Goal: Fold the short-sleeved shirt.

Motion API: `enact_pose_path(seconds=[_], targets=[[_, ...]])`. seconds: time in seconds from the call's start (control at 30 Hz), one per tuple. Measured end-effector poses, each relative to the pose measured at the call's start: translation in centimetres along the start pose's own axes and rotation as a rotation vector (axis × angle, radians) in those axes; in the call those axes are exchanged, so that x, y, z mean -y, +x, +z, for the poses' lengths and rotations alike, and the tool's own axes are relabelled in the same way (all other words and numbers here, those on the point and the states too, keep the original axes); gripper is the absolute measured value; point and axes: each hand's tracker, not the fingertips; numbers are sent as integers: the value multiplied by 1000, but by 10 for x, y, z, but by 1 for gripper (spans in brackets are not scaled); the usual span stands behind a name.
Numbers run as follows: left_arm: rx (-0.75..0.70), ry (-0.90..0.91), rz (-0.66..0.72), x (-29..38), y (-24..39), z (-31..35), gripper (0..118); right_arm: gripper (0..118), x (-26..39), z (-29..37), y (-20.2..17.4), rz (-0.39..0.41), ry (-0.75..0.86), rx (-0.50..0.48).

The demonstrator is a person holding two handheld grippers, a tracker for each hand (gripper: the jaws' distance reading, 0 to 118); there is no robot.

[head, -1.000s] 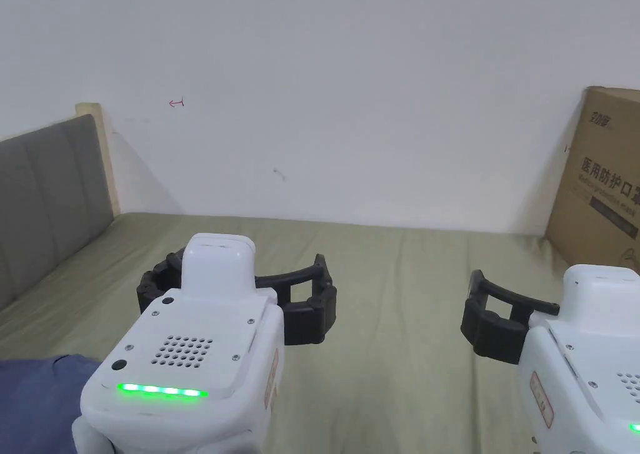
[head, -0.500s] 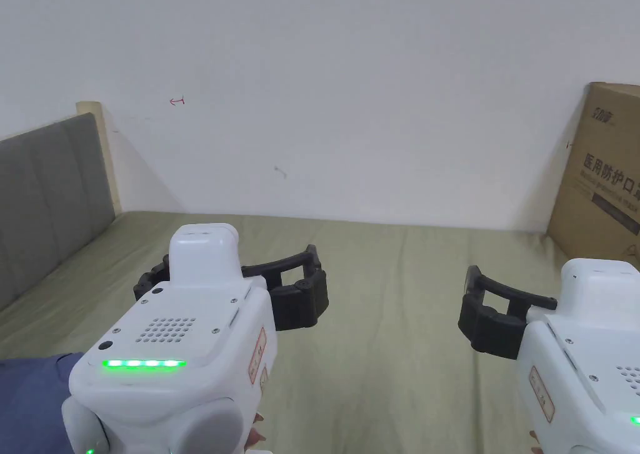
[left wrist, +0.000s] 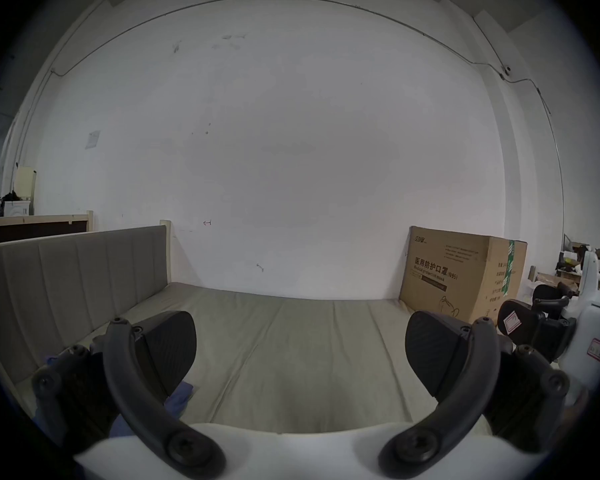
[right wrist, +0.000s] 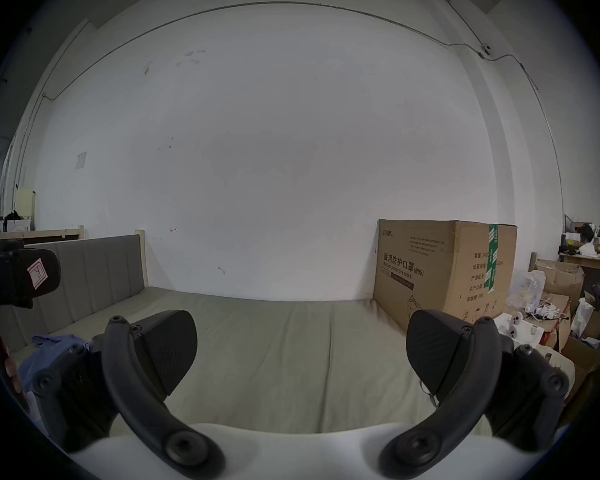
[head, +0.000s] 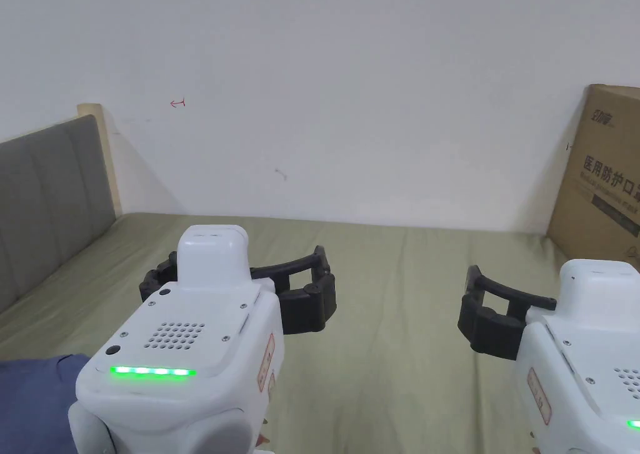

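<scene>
Left gripper [left wrist: 300, 356] and right gripper [right wrist: 302, 352]: jaws spread wide, holding nothing, above the olive-green mattress [head: 387, 324]. Crumpled blue short-sleeved shirt [head: 31, 399] lies beside the left gripper.

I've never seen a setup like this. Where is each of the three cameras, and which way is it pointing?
Head view: on the person's head, looking down and forward over the left gripper and right gripper to the bed and the white wall.
Left gripper view: rides the left gripper, facing the wall; its own jaws stand wide apart, right gripper at the side.
Right gripper view: rides the right gripper, same direction; its own jaws stand apart too.
Shared: cardboard box, headboard, blue shirt.
</scene>
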Motion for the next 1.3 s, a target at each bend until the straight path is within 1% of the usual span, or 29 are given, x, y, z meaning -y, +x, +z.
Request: enact_pose_path(seconds=[0.2,0.4,0.8,0.93,1.3], targets=[[-9,1,-16,1,1,-1,118,118,0,0,3,-26,-3,10],[-6,-23,11,4,-2,-3,117,118,2,2,2,-20,-2,10],[-14,-7,-24,0,4,3,116,118,2,3,4,-36,0,23],[-22,2,-41,1,4,2,116,118,2,6,5,-48,22,21],[-20,13,-57,1,8,4,116,118,-1,7,3,-42,25,14]])
